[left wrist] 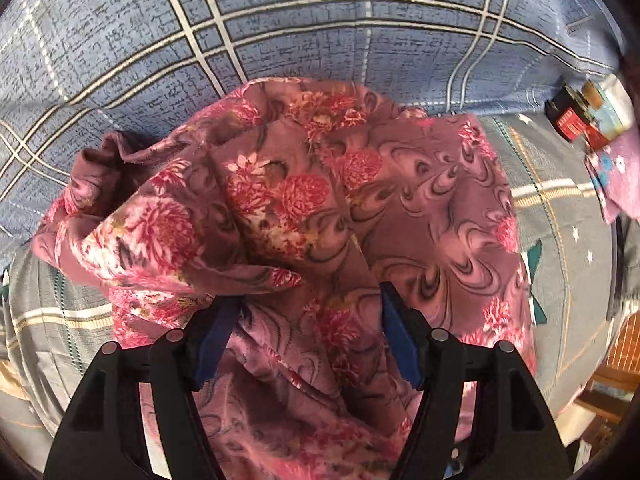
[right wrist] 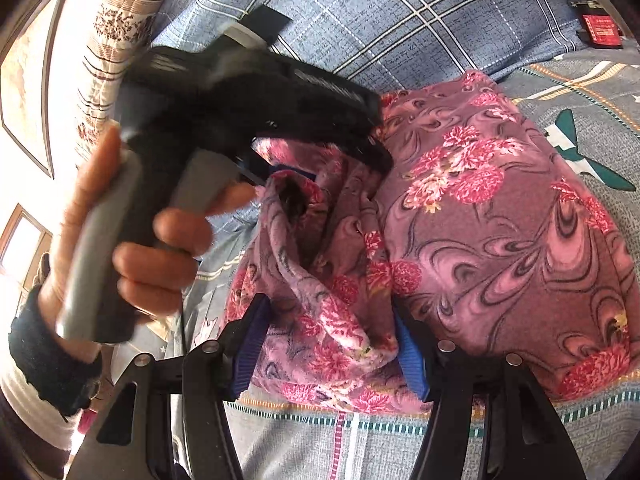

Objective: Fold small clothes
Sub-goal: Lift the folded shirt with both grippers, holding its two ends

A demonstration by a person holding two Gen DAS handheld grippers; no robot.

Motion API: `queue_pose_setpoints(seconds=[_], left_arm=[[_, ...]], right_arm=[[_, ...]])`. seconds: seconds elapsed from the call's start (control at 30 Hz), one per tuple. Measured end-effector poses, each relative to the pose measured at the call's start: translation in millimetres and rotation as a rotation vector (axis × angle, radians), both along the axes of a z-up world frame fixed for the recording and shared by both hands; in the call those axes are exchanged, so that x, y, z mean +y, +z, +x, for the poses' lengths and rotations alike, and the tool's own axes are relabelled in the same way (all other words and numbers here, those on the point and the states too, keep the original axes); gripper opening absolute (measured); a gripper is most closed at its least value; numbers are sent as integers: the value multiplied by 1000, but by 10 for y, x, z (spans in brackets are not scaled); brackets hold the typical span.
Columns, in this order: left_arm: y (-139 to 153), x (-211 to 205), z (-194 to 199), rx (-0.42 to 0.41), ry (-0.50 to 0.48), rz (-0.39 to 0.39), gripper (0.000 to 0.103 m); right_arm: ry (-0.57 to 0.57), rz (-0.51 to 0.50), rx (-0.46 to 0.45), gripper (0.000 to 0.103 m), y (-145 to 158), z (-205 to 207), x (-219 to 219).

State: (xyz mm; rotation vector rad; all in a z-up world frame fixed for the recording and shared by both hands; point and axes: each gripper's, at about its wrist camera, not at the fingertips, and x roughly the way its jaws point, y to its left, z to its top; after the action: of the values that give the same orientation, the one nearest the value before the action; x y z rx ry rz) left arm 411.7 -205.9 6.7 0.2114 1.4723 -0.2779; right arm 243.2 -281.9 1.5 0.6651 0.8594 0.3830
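A pink floral garment (left wrist: pixel 304 200) lies bunched on the bed; it also fills the right wrist view (right wrist: pixel 480 208). My left gripper (left wrist: pixel 310 312) stands over it with blue pads wide apart and cloth between them, not pinched. In the right wrist view the left gripper (right wrist: pixel 296 184) is held by a hand (right wrist: pixel 160 240), its tips buried in a fold. My right gripper (right wrist: pixel 328 340) is open, its pads on either side of a bunched fold at the garment's near edge.
The garment rests on a grey patterned quilt (right wrist: pixel 580 92) over a blue checked bedsheet (left wrist: pixel 320 40). A red and black box (left wrist: pixel 576 120) and small items lie at the right edge. A rolled white quilt (right wrist: pixel 120 28) lies at the left.
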Motion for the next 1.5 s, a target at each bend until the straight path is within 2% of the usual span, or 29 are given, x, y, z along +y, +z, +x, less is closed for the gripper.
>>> queue_pose_setpoints(seconds=[0.03,0.07,0.1,0.13,0.17,0.27,0.43,0.53,0.63,0.67,0.73,0.8,0.87,0.9,1.0,1.03,1.13,1.17,1.2,1.27,1.33,1.4,1.5], left_arm=[[16,3,-17,-14,8,-5,65],[29,2,-64,-28,11,-10,48],[78,44,-100,-40,8,-12,38],[117,84,-148,-44,5,-20,23],[180,118,-196,-49,7,-40,14],[448,267,-391,-104,33,-108,12],[944,170,-566,-135,30,-247,12],[992,-126,-633,-135,-35,-264,12],[809,-404,-607,-119,-70,-245,12],[704,-499,-472,-98,-72,-234,12],[394,-546,-442,-44,-33,-221,12],[267,-509,-412,-15,12,-246,14],[301,-429,-370,-2,38,-294,15],[350,-396,-369,4,39,-310,15],[652,-189,-397,-19,12,-363,15],[798,-52,-416,-55,6,-389,20],[1117,437,-439,-154,52,-451,55],[1160,573,-436,-180,73,-459,60],[1187,741,-425,-199,91,-459,60],[1106,1017,-365,-191,128,-439,60],[953,1222,-305,-153,185,-449,60],[799,1369,-261,-105,230,-492,60],[540,1416,-210,-57,264,-544,60]], right_arm=[[-1,3,-6,51,-13,-26,-20],[4,7,-15,42,-19,-37,-35],[10,13,-22,18,-22,-49,-50],[22,39,-26,13,-26,-52,-65],[18,71,-28,13,-26,-65,-94],[11,153,-56,11,36,-138,-176],[-16,160,-162,10,325,-379,-339],[-62,111,-214,10,513,-562,-496],[-98,35,-204,10,528,-640,-661],[-111,20,-182,10,477,-638,-726],[-132,2,-118,11,320,-582,-815],[-144,-12,-23,15,128,-522,-897],[-143,-57,35,19,23,-473,-902],[-153,-55,43,24,10,-465,-923],[-174,18,17,27,74,-514,-994],[-187,32,-2,32,104,-522,-1040],[-296,65,-95,37,277,-638,-1208],[-317,63,-117,37,330,-665,-1235],[-332,58,-140,37,399,-685,-1255],[-313,98,-179,42,544,-610,-1239],[-235,93,-202,57,701,-429,-1138],[-146,-7,-198,65,819,-77,-976],[-39,-152,-80,65,770,598,-727]])
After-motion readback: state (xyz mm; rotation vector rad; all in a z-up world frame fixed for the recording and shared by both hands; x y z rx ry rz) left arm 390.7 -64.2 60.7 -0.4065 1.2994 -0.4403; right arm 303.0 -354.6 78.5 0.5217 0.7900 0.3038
